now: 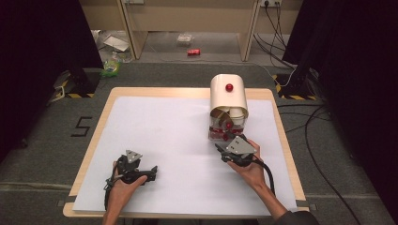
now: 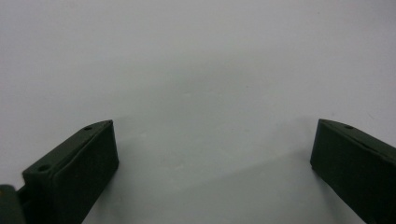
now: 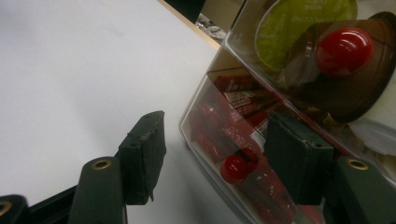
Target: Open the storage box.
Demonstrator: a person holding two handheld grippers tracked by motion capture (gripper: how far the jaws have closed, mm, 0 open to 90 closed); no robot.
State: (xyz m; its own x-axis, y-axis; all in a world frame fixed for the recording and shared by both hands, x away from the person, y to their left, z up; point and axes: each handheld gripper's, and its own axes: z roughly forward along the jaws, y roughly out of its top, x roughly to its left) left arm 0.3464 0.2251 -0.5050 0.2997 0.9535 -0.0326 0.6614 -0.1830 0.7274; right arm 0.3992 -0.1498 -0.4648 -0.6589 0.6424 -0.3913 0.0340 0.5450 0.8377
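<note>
Right gripper view shows wide hand-held gripper (image 3: 210, 140) flanking, seemingly, drawer's red knob (image 3: 233, 168).

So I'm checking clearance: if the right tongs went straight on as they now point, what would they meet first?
Probably the small red knob on the clear lower drawer of the container; it sits between the open right tongs.

Light falls evenly from above on the white surface (image 1: 178, 140), bright at the middle of the high view, while dark curtains (image 1: 37, 42) leave the far left and far right corners near black. That view is soft and grainy. In the left gripper view the jaws cast faint shadows. In the right gripper view glare streaks the clear box (image 3: 261, 140), and the near jaws blur.
</note>
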